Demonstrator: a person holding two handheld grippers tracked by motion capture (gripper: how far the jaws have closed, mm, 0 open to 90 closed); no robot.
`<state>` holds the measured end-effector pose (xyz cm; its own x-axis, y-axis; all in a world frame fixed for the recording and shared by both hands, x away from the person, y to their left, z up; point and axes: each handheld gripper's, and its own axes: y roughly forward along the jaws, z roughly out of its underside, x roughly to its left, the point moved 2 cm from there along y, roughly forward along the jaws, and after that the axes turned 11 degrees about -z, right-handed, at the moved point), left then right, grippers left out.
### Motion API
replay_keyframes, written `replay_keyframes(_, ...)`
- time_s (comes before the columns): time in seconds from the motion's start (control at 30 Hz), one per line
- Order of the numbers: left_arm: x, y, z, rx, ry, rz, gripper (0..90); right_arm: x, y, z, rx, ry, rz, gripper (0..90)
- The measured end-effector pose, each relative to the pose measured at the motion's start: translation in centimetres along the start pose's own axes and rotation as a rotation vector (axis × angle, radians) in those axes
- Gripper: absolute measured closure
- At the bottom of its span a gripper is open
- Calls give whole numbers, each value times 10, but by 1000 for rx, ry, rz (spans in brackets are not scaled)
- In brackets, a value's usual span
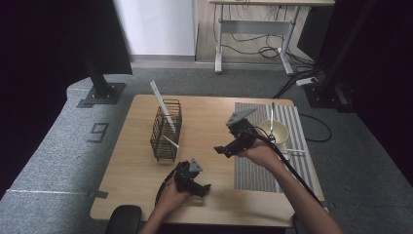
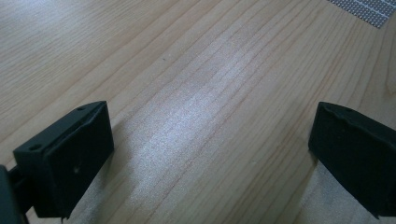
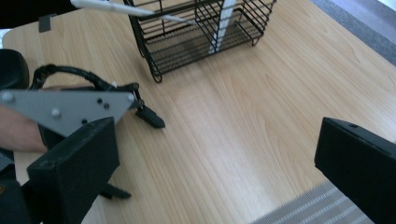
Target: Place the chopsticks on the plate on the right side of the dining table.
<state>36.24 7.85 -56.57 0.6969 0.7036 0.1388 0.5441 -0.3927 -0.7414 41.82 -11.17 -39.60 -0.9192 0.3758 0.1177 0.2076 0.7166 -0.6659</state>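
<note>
L gripper [image 1: 203,189] low centre of frame, jaws wide apart, empty. R gripper [image 1: 223,150] mid-frame, jaws spread too (nothing between), near wire rack [image 1: 165,130] w/ white utensils.

A grey striped placemat [image 1: 253,168] covers the right part of the wooden counter [image 1: 131,180]. Beyond it, a grey carpeted floor [image 1: 44,161] carries a white-legged desk [image 1: 219,48], tangled cables [image 1: 268,48] and a black stand base [image 1: 102,92].
</note>
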Motion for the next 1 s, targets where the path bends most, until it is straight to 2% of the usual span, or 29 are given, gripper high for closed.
replay_keyframes(0.37,0,0,0,1,0,1,0,9,31,-25,6,-29,-63,15)
replay_keyframes(0.53,0,0,0,1,0,1,0,16,41,-37,-3,-36,-98,67)
replay_keyframes(0.67,0,0,0,0,0,0,0,22,49,-46,-3,-63,-113,72)
replay_keyframes(0.77,0,0,0,0,0,0,0,25,55,-51,7,-61,-130,124)
replay_keyframes(0.87,0,0,0,0,0,-1,0,28,61,-55,-6,-36,-172,130)
replay_keyframes(1.0,0,0,0,1,2,2,0,30,71,-60,8,-40,-189,137)
